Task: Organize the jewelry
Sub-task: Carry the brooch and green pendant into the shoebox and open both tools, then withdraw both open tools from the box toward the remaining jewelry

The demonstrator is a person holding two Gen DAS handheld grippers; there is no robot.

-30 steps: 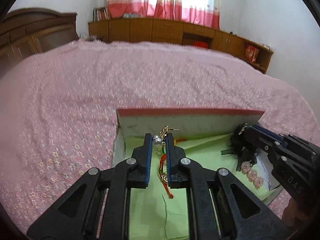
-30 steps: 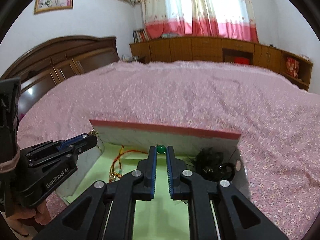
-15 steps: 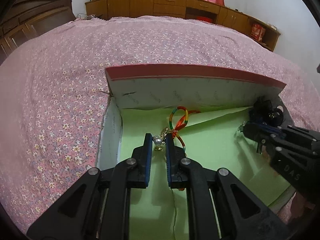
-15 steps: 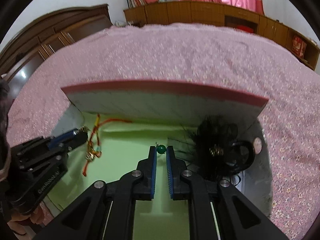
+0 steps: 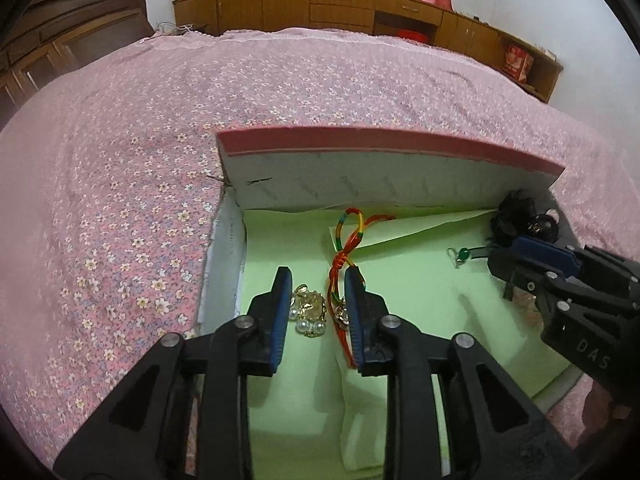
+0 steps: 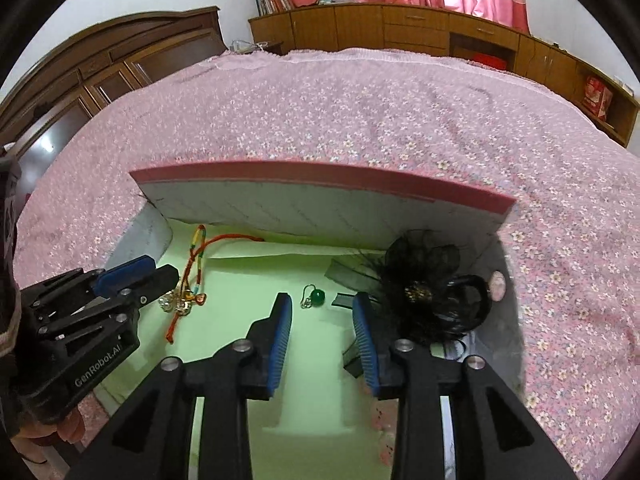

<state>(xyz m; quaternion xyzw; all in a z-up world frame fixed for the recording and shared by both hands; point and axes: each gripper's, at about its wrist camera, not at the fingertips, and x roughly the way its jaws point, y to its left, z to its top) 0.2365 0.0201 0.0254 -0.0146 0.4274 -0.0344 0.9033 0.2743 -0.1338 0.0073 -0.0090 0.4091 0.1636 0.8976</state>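
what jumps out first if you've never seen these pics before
An open box with a pink-edged lid and pale green lining sits on a pink flowered bedspread. A black feathery hair flower fills its right corner, and a green bead earring lies ahead of the open right gripper. At the left, a pearl brooch and red braided cord lie between the left gripper's parted fingers.

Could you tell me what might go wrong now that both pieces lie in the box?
The left gripper, jaws just opened, straddles the pearl brooch, and the red cord lies against one pad; lifting could drag it. The green earring, just released by the right gripper, may catch in the black feather clip.
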